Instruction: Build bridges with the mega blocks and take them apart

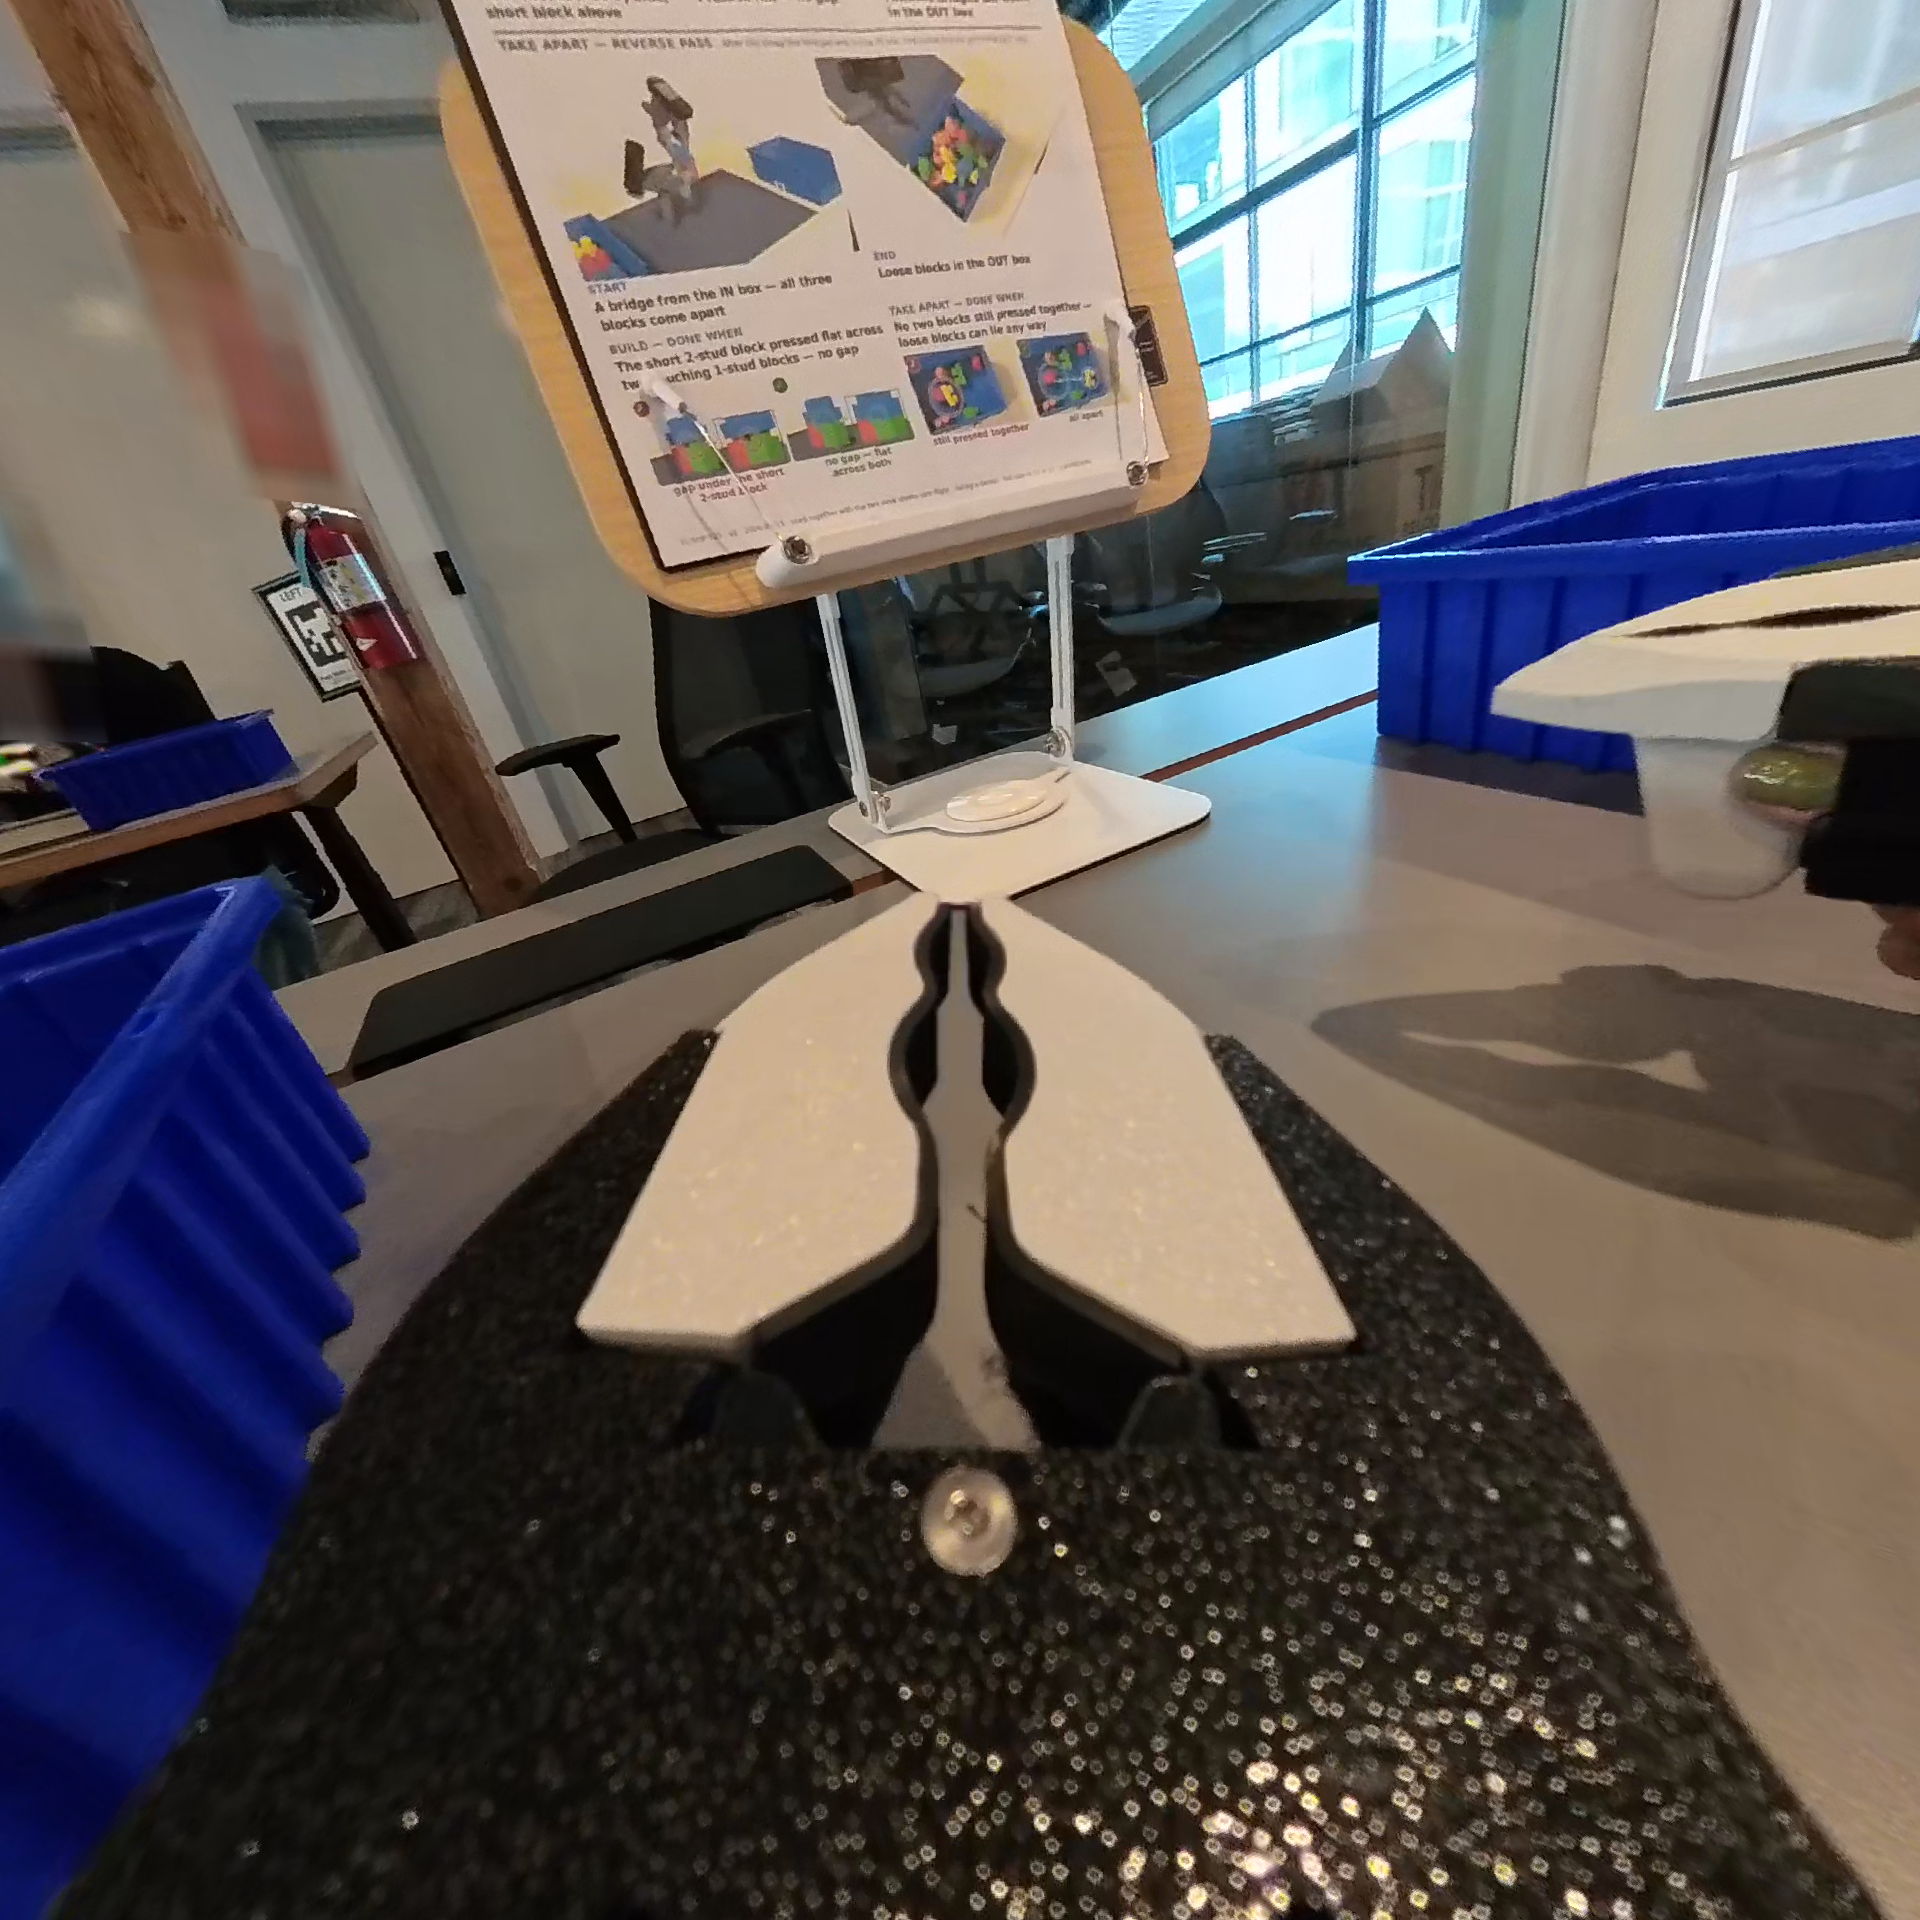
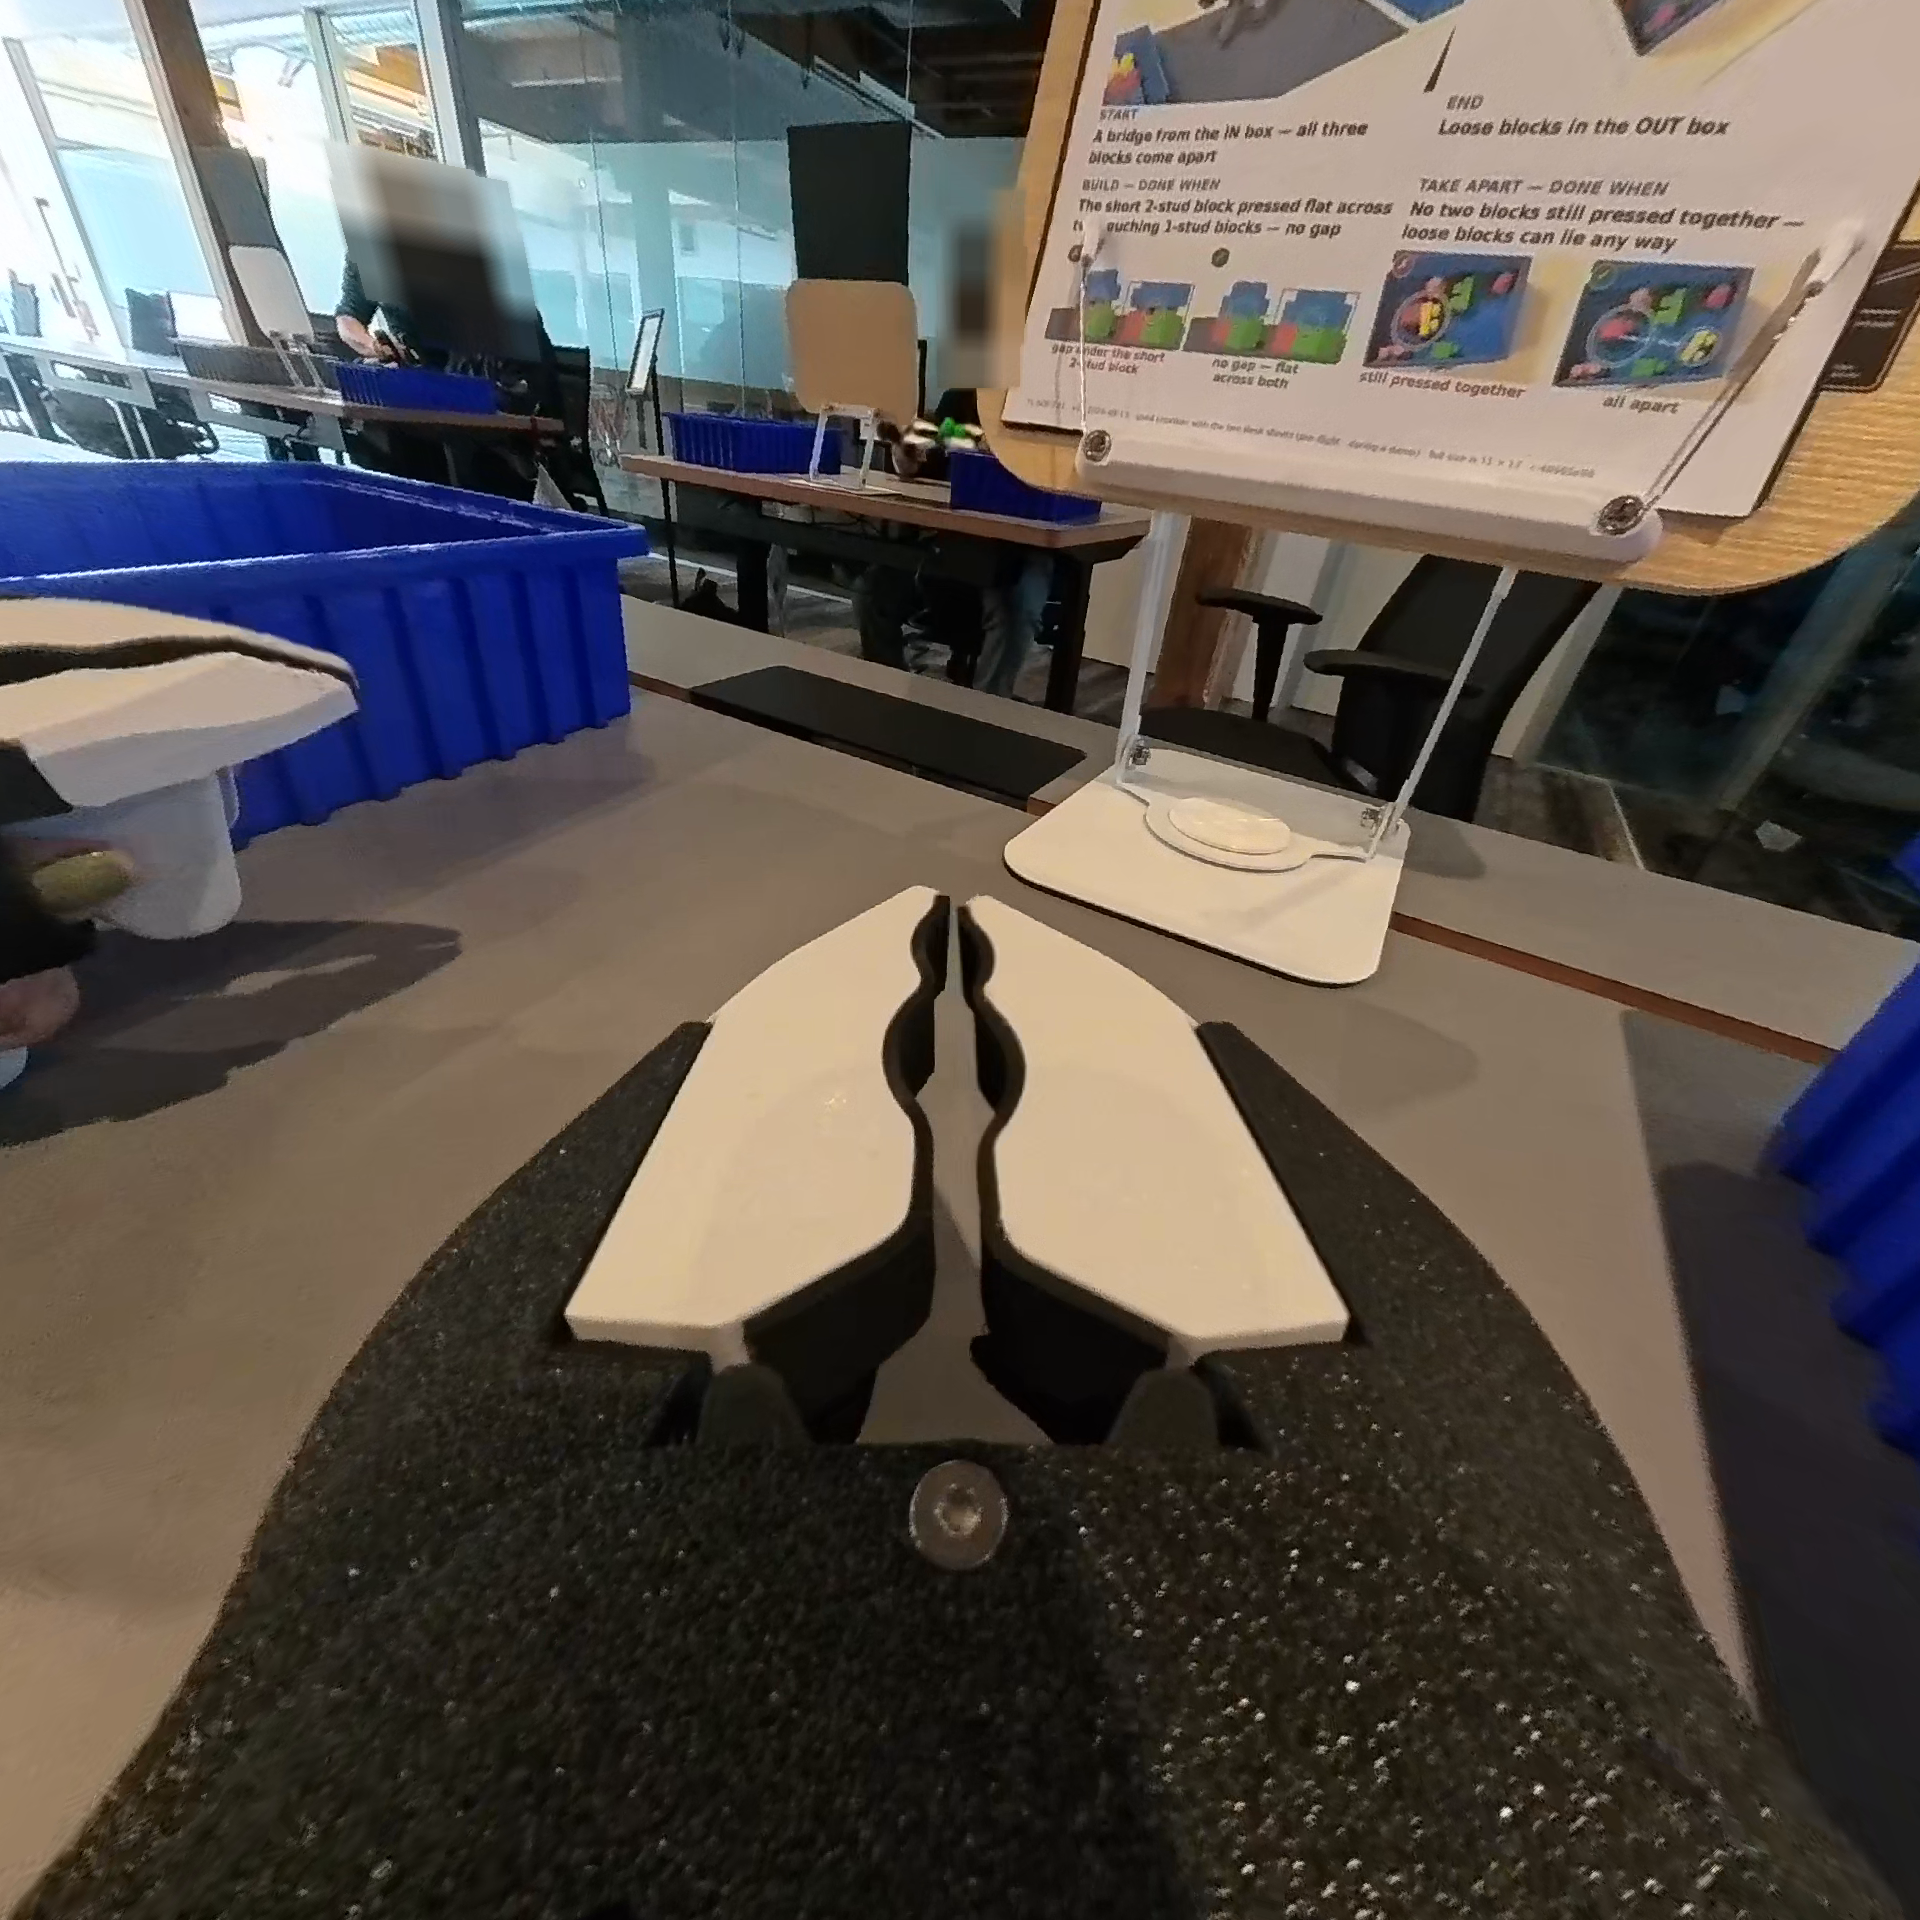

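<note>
Grey tabletop (image 1: 1403, 1039) runs under both tools, open-plan office beyond it. Nearest in each wrist view are that tool's own white fingers: left gripper (image 1: 961, 914) has its tips together with nothing between them, and right gripper (image 2: 951, 914) likewise, tips meeting or all but meeting, empty. Both point forward across bare table toward the white base of the instruction stand (image 2: 1216, 883), which sits just ahead, slightly right of each tool's axis. No mega blocks visible on the table in either view; judged to lie inside the bins, contents hidden by the walls from this low angle. Key relation: one blue bin (image 1: 156, 1195) sits immediately left of the left gripper, its ribbed wall close alongside; the same bin (image 2: 364, 623) lies beyond that tool in the right wrist view. A second blue bin (image 1: 1610, 592) lies ahead-right of the left gripper, and its edge (image 2: 1860, 1195) is close on the right gripper's right. Judgement: each tool is nearest the bin on its own outer side, so the first reach means lifting over a wall and opening; which bin holds the blocks cannot be told.
</note>
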Available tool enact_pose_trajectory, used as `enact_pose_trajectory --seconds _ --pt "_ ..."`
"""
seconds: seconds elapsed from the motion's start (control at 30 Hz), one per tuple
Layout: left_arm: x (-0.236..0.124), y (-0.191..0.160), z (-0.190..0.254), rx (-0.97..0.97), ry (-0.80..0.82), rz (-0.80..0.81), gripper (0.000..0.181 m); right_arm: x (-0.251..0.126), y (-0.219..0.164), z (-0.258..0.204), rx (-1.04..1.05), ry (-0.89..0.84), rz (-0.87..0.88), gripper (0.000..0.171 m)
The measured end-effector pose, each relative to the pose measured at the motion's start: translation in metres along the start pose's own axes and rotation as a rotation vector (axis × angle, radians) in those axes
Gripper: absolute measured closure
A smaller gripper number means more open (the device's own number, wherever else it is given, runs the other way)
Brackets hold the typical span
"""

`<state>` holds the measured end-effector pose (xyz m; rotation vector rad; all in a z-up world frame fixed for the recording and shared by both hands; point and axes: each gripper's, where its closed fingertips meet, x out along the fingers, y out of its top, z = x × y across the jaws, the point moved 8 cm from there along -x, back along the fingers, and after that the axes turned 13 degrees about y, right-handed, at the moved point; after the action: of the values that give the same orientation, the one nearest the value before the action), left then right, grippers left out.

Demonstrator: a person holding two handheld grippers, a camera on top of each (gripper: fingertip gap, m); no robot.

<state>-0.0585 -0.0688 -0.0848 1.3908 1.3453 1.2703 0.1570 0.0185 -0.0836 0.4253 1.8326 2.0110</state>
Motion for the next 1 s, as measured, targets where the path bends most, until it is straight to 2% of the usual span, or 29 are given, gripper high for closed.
enact_pose_trajectory --seconds 0.43,0.7,0.83,1.0 --pt "0.000 0.000 0.001 0.006 -0.008 0.000 0.180 0.003 -0.001 -0.001 -0.005 -0.002 -0.009 0.171" --pt "-0.001 0.006 0.007 0.081 -0.007 0.050 0.170 0.007 0.003 -0.004 -0.073 -0.024 -0.016 0.156" --pt "-0.008 0.021 0.013 0.141 -0.034 0.094 0.157 0.008 0.009 -0.010 -0.106 -0.027 -0.054 0.140" --pt "-0.027 0.052 0.015 0.273 -0.015 0.068 0.116 -0.019 0.038 -0.029 -0.186 -0.029 -0.123 0.122"
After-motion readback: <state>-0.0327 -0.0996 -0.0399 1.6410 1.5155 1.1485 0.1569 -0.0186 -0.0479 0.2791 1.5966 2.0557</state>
